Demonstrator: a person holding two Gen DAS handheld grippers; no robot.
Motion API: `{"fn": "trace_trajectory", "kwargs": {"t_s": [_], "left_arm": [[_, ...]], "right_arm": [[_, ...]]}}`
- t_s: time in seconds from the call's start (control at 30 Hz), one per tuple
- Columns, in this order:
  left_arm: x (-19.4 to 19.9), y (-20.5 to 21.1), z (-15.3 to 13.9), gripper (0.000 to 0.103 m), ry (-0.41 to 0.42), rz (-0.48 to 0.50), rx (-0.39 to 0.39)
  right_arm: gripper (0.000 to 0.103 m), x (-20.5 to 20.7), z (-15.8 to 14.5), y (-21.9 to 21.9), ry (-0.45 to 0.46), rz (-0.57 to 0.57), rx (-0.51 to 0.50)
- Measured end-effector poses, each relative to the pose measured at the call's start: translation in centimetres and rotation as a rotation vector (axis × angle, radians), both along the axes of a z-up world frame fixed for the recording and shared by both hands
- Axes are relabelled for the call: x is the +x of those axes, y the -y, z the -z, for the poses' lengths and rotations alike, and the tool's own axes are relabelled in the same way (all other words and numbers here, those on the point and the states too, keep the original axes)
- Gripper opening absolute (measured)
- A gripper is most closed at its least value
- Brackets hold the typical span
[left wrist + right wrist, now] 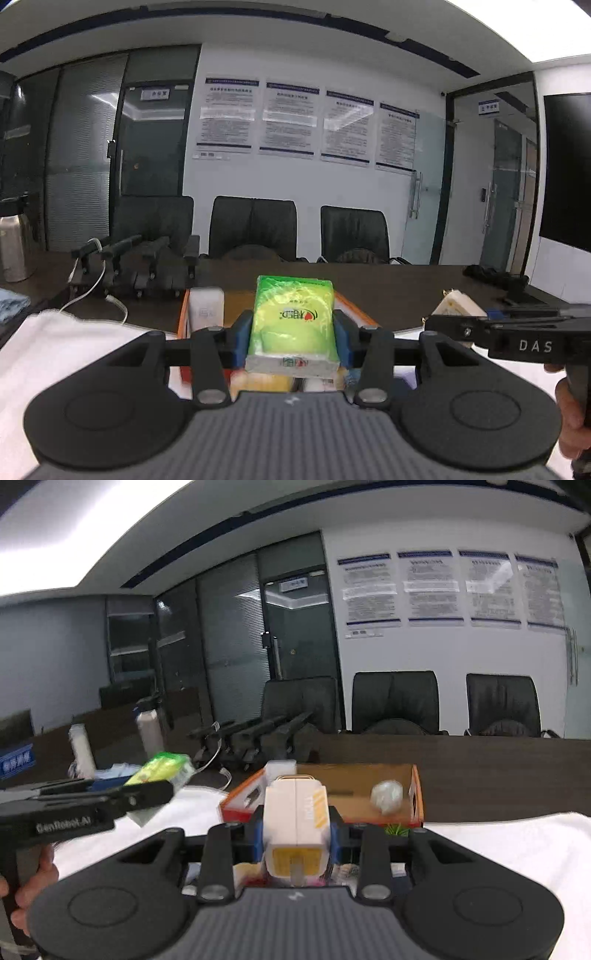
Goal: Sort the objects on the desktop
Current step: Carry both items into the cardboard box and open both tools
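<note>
My left gripper (293, 332) is shut on a green tissue pack (293, 317), lifted above the table. The right wrist view shows that same pack (162, 771) at the left, in the left gripper (147, 794). My right gripper (297, 830) is shut on a cream and yellow carton (295, 819), also lifted; the carton (456, 302) shows at the right of the left wrist view. Beyond both stands an orange cardboard box (417, 790) holding a crumpled pale wad (386, 795) and a white box (205, 308). Small items lie under the grippers, mostly hidden.
A white cloth (62, 347) covers the near table. Black gripper stands with a white cable (147, 266) sit behind the box. Bottles (149, 731) stand at the left, black chairs (253, 229) line the far edge. A hand (33, 878) holds the left tool.
</note>
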State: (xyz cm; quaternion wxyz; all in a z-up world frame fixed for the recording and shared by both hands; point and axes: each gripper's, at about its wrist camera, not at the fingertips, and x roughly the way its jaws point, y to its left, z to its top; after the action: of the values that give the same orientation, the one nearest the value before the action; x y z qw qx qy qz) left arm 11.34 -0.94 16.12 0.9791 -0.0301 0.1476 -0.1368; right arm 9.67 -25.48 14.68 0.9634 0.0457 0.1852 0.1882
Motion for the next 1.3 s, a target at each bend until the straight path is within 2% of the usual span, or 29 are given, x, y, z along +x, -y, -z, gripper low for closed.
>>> {"fn": "trace_trajectory", "kwargs": {"t_s": [0.1, 0.2, 0.33, 0.53, 0.63, 0.77, 0.9, 1.07, 1.2, 1.27, 1.3], "left_arm": [[6.5, 0.3, -1.9, 0.045, -0.080, 0.019, -0.050], [12.8, 1.7, -2.0, 0.045, -0.107, -0.043, -0.001], [20.3, 2.7, 0.1, 0.045, -0.198, -0.102, 0.048], [28.1, 3.0, 3.0, 0.045, -0.287, -0.143, 0.068], [31.3, 2.8, 4.9, 0.045, -0.357, -0.147, 0.078], [34.8, 2.5, 8.5, 0.045, -0.479, -0.149, 0.100], [37.2, 2.6, 11.5, 0.045, -0.596, -0.149, 0.155], [38.5, 2.5, 13.6, 0.045, -0.709, -0.131, 0.189], [38.8, 2.4, 14.0, 0.046, -0.760, -0.127, 0.202], [38.7, 2.4, 13.8, 0.053, -0.769, -0.133, 0.204], [38.6, 2.4, 13.7, 0.062, -0.768, -0.142, 0.207]], "right_arm": [[0.031, 6.4, -1.7, -0.3, -0.057, 0.023, 0.004], [0.031, 13.0, -2.2, -1.6, -0.105, 0.048, -0.029], [0.031, 19.8, -1.5, -3.6, -0.144, 0.067, -0.086], [0.031, 28.0, 1.1, -5.7, -0.223, 0.102, -0.173], [0.031, 31.7, 2.7, -5.8, -0.300, 0.097, -0.177], [0.031, 36.1, 6.2, -5.9, -0.429, 0.077, -0.173], [0.031, 39.2, 9.3, -6.8, -0.525, 0.098, -0.213], [0.031, 40.2, 11.9, -8.0, -0.650, 0.100, -0.273], [0.031, 40.4, 12.9, -8.1, -0.709, 0.107, -0.273], [0.032, 40.4, 13.1, -8.0, -0.728, 0.112, -0.259], [0.031, 40.4, 13.3, -7.8, -0.741, 0.120, -0.257]]}}
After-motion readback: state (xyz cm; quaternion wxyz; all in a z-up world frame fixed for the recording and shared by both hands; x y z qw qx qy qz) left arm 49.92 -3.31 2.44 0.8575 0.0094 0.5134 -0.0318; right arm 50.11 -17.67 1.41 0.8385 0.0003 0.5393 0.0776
